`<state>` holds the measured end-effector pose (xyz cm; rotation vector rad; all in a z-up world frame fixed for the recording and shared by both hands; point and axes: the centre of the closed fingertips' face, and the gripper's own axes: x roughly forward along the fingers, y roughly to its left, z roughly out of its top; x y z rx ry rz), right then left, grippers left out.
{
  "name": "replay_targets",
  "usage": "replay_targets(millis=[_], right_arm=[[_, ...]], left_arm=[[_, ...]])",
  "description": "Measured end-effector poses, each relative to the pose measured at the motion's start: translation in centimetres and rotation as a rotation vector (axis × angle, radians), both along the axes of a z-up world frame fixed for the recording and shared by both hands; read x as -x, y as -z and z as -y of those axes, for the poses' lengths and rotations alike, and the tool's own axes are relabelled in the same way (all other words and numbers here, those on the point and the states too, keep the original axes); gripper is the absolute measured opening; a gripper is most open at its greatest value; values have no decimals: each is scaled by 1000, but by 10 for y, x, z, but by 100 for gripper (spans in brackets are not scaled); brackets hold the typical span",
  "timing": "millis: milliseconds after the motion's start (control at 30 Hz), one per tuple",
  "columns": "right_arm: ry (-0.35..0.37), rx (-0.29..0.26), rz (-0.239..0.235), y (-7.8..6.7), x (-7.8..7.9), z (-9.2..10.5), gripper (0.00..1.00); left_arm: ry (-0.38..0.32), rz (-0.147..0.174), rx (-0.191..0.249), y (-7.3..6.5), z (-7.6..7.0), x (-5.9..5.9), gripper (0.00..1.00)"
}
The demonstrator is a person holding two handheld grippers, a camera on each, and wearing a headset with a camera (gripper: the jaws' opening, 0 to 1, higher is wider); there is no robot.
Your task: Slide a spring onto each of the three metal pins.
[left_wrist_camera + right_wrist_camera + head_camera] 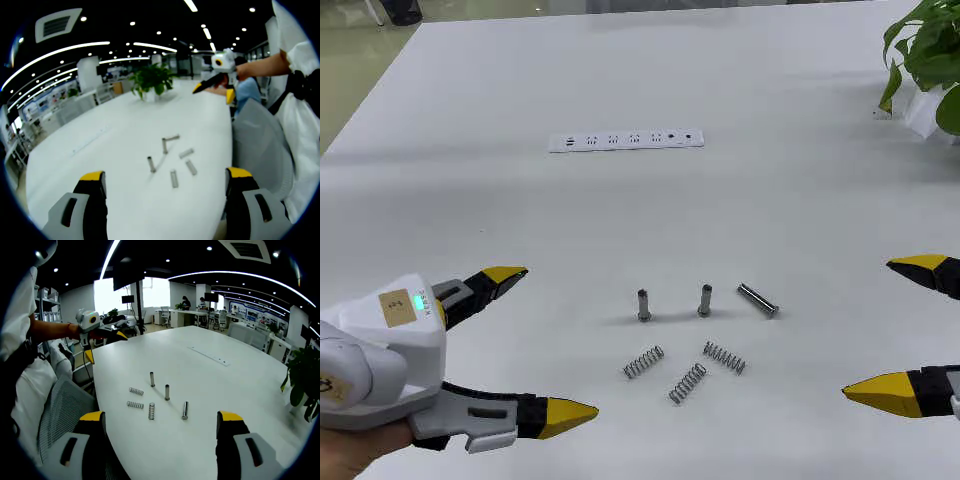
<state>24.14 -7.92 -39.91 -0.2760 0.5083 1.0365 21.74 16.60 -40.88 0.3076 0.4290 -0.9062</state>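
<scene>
The left pin point(644, 305) and the middle pin point(705, 300) stand up on the white worktop point(470, 200), a little apart. The right pin point(757, 300) lies on its side just beside the middle pin. Nearer to the person lie three springs, all flat on the worktop: the left spring point(643, 362), the middle spring point(688, 383) and the right spring point(724, 357). Each spring lies apart from the pins. The left gripper point(560, 340) is to the left of the parts, its jaws wide apart and holding nothing. The right gripper point(866, 327) is on the right, its jaws wide apart too. Far back lies a white power strip point(626, 141). A green plant point(925, 50) stands at the far right.
</scene>
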Motion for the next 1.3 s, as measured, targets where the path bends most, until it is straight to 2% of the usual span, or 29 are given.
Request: replay_targets(millis=[467, 700, 1133, 1300], right_arm=[[-2, -2, -16, 3, -2, -1, 92], [-11, 16, -19, 5, -4, -3, 91], [-20, 91, -33, 10, -21, -6, 82], [-15, 126, -44, 13, -33, -9, 74]], left_arm=[[-6, -9, 10, 3, 0, -10, 100], [0, -9, 7, 4, 0, -14, 100], [3, -13, 12, 5, 4, -15, 100], [2, -14, 16, 6, 4, -14, 100]])
